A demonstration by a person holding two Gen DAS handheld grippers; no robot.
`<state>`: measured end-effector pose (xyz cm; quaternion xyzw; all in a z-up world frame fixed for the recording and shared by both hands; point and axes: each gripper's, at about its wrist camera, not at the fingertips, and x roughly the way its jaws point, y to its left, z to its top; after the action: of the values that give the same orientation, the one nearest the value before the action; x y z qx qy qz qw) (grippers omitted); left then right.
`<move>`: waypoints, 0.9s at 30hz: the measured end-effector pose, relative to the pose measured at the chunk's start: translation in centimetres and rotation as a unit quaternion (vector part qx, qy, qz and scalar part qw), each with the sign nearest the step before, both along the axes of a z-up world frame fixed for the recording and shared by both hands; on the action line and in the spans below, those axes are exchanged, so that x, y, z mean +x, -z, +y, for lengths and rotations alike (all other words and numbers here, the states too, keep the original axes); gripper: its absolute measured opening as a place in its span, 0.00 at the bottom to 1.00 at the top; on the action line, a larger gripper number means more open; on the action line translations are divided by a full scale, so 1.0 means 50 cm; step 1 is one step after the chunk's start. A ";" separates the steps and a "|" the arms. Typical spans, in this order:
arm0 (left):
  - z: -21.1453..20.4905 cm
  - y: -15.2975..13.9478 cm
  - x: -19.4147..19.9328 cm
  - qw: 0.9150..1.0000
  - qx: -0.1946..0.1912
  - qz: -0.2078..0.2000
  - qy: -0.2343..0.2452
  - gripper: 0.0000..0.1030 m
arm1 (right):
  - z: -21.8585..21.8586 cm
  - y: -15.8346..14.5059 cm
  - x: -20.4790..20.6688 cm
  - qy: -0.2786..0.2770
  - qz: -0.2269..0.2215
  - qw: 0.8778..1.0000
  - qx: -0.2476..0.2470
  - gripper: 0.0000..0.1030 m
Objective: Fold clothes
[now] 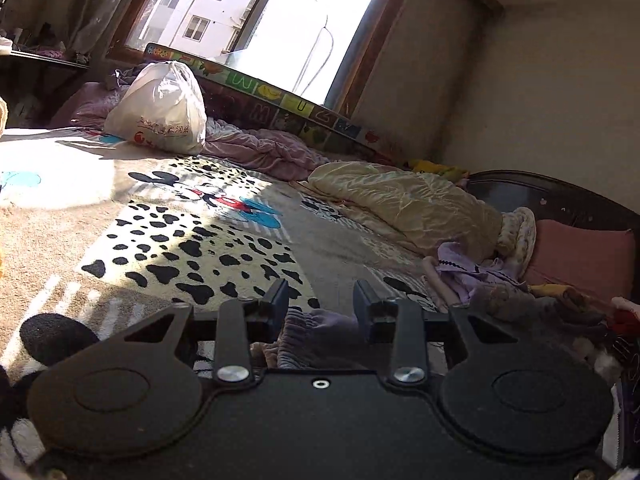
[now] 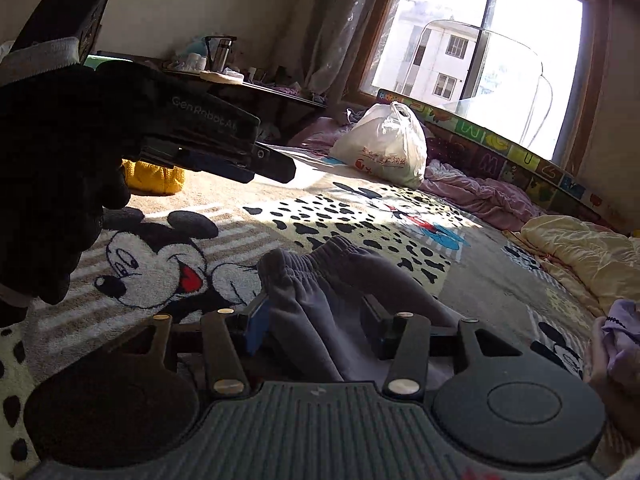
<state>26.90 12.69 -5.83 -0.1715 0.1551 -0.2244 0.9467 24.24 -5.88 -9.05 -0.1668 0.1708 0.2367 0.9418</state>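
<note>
Grey fleece trousers, soft and limp, best gripped at the waistband, lie between the parted right claw; the left claw is half-open, holding nothing.

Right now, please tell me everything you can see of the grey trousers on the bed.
The grey trousers are soft, fleece-like sweatpants with a gathered elastic waistband. They lie crumpled on the cartoon-mouse blanket, the waistband raised and pointing away from the camera. The cloth runs between the fingers of the right gripper; its jaws stand apart, and a grip cannot be confirmed. The left wrist view shows a ribbed part of them between the left gripper fingers.
</note>
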 end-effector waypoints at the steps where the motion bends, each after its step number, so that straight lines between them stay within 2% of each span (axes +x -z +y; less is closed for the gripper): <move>1: -0.018 0.000 0.012 1.000 -0.002 0.004 0.022 0.33 | -0.009 0.008 0.008 0.003 0.008 1.000 0.005 0.48; 3: -0.058 0.010 0.042 0.998 0.009 0.023 0.055 0.33 | -0.025 0.027 0.024 0.006 0.025 1.000 0.016 0.48; 4: -0.075 0.023 0.063 0.998 0.026 0.041 0.047 0.33 | -0.022 0.042 0.026 -0.002 0.034 0.999 0.012 0.48; 6: -0.095 0.064 0.113 0.992 0.066 0.103 0.002 0.34 | -0.013 0.070 0.020 -0.020 0.044 0.999 0.000 0.48; 7: -0.093 0.089 0.138 0.986 0.083 0.139 -0.030 0.26 | -0.008 0.082 0.013 -0.029 0.044 0.999 -0.006 0.48; 8: -0.087 0.104 0.151 0.983 0.091 0.152 -0.048 0.21 | -0.004 0.093 0.006 -0.033 0.038 0.999 -0.010 0.48; 9: -0.080 0.113 0.159 0.981 0.093 0.158 -0.058 0.17 | -0.003 0.100 0.001 -0.038 0.035 0.999 -0.012 0.48; 12: -0.060 0.095 0.154 0.987 0.070 0.140 -0.040 0.18 | 0.003 0.108 -0.001 -0.049 0.046 0.998 -0.018 0.53; 15: -0.051 0.072 0.129 0.993 0.053 0.106 -0.029 0.29 | 0.010 0.110 -0.008 -0.056 0.048 0.997 -0.026 0.55; 16: -0.057 0.076 0.132 0.991 0.061 0.114 -0.025 0.31 | 0.008 0.109 -0.009 -0.056 0.050 0.997 -0.023 0.56; 18: -0.085 0.099 0.143 0.984 0.116 0.137 -0.004 0.32 | 0.006 0.109 -0.011 -0.055 0.053 0.997 -0.017 0.56; 19: -0.093 0.100 0.138 0.983 0.132 0.126 -0.003 0.32 | 0.005 0.105 -0.014 -0.055 0.058 0.997 -0.018 0.56; 20: -0.093 0.090 0.132 0.985 0.127 0.114 -0.007 0.32 | 0.004 0.098 -0.017 -0.056 0.065 0.996 -0.016 0.56; 21: -0.082 0.079 0.123 0.989 0.106 0.104 -0.012 0.32 | -0.001 0.091 -0.022 -0.058 0.077 0.995 -0.011 0.56; 23: -0.048 0.062 0.103 0.994 0.062 0.080 -0.034 0.39 | -0.019 0.074 -0.037 -0.061 0.093 0.994 0.001 0.56; 25: -0.012 0.057 0.089 0.995 0.024 0.078 -0.054 0.40 | -0.054 0.051 -0.050 -0.047 0.105 0.993 0.037 0.53; 27: 0.015 0.062 0.082 0.993 -0.002 0.096 -0.071 0.42 | -0.100 0.030 -0.042 -0.001 0.110 0.988 0.107 0.53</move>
<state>31.00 13.45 -8.91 -0.2045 0.2328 -0.1396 0.9405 22.13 -10.89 -10.55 -0.0383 0.2474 0.2714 0.9293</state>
